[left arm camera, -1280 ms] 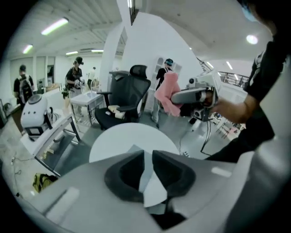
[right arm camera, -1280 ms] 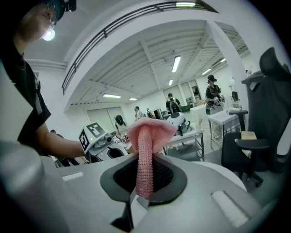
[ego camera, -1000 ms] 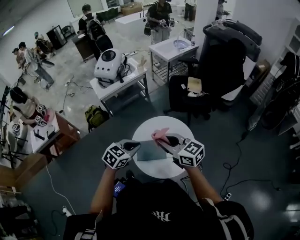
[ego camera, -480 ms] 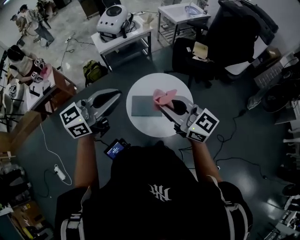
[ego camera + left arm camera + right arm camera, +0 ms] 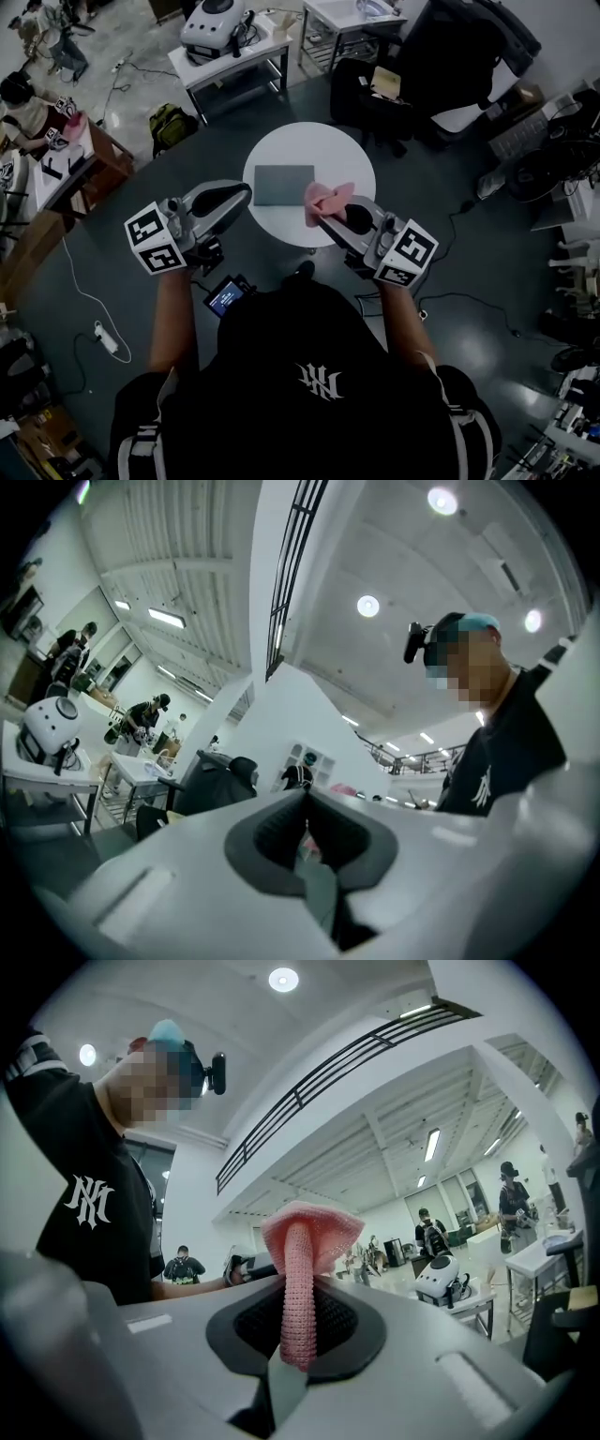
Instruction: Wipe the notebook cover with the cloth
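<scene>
Head view puts your notebook [image 5: 283,184] flat on the round white desk [image 5: 309,145], grey cover up and bare. Your right gripper [image 5: 322,214] carries the pink cloth [image 5: 329,199] just beside the notebook's right edge. Your left gripper [image 5: 246,191] hangs at the desk's near-left rim, apart from the cover. From above you cannot tell whether the cloth touches anything.

Right gripper view fills that gap. Its 2 fingers [image 5: 345,1330] are clamped on a narrow fold of the cloth [image 5: 298,1269], and the rest blooms out past the tips as a loose bunch. That grip looks deliberate: the bunch gives you a soft pad to drag over the cover, with the hard tips held back from it. Behind the cloth you see only ceiling and room, so it seems raised, not pressed down, and the wipe is likely not under way here.

Left gripper view shows its 2 fingers [image 5: 273,840] shut together on nothing. Parked to 1 side, that gripper leaves the wiping path free and sits close enough to steady the notebook if it slides.

Neither gripper view shows the notebook or the desk, so only the overhead picture places the cloth against the cover.
</scene>
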### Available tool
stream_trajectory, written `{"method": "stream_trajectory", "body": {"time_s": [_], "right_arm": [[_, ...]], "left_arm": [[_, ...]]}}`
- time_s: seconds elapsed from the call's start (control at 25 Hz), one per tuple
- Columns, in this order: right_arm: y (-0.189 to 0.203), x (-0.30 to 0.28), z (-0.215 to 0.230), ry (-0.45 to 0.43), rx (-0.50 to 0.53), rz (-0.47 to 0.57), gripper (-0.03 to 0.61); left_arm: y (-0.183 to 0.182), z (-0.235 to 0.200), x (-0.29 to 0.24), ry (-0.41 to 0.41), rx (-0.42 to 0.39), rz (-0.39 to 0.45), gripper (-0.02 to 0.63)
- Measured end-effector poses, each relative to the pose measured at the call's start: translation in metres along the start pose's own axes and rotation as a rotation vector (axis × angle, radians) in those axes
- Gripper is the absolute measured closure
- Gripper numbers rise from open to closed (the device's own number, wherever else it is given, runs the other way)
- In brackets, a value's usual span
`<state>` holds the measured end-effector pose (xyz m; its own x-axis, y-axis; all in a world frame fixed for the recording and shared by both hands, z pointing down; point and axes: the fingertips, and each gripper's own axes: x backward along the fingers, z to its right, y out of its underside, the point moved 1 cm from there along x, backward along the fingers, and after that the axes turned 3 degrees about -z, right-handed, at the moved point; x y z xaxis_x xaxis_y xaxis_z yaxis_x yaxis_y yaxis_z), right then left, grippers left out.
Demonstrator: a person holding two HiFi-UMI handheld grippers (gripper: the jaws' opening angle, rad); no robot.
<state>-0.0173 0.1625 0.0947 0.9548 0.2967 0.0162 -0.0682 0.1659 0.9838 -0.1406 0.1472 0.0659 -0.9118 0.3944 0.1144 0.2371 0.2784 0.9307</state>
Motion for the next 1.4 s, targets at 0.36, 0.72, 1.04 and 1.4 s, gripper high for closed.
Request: {"method": "stream_trajectory", "body": {"time_s": [0.36,0.72,1.04,1.4], "right_arm": [[0.044,0.007,-0.094,0.039,-0.069,-0.021,0.551],[0.06,0.023,-0.133,0.029,-0.065,-0.039,0.551],[0.056,0.059,-0.142,-0.028,-0.039,-0.034,0.551],[0.053,0.158,-0.132,-0.038,-0.031,-0.007,0.551]], "left_arm": [[0.077,0.081,0.037,0.03,-0.027,-0.132,0.611],[0.108,0.12,0.042,0.045,-0.11,-0.183,0.611],[0.123,0.16,0.007,0.025,-0.15,-0.183,0.612],[0.157,0.205,-0.067,0.011,-0.154,-0.229,0.611]]}}
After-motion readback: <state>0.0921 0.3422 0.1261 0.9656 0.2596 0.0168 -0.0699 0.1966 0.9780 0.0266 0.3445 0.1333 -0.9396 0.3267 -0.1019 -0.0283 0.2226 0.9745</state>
